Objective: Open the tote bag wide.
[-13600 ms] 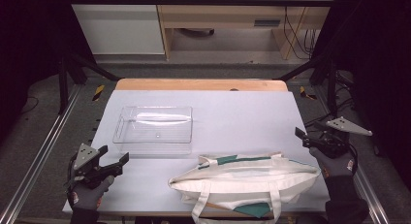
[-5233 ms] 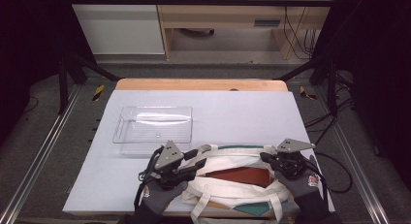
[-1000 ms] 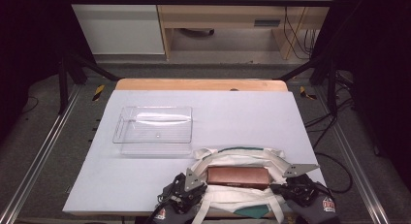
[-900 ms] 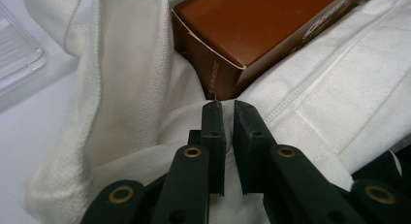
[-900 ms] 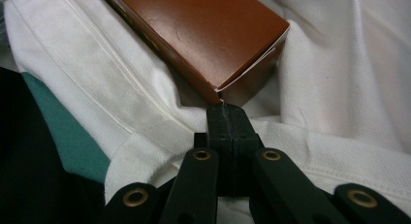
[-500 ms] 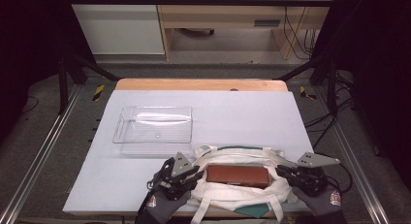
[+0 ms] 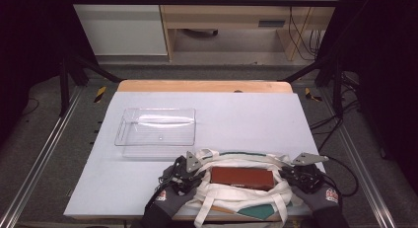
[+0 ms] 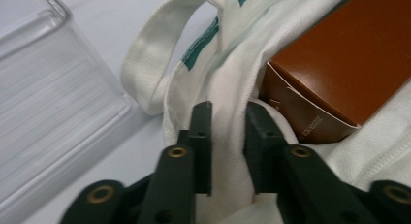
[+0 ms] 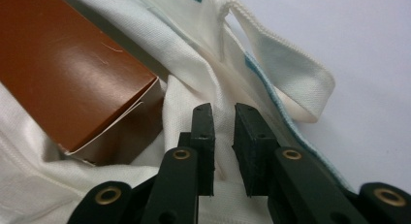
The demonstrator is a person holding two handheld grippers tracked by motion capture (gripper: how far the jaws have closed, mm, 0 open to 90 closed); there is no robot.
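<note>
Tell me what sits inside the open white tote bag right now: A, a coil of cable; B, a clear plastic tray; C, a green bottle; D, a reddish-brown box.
D: a reddish-brown box lies in the mouth of the white tote bag, with each claw pinching the cloth rim at one end, left claw and right claw.

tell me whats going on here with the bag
A person is working a white tote bag at the near edge of the table, with a gripper in each hand. The left gripper and the right gripper each pinch the bag's cloth, one at either end of its mouth. A brown box lies in the opening between them. A clear plastic tray sits apart, farther back on the left.
</note>
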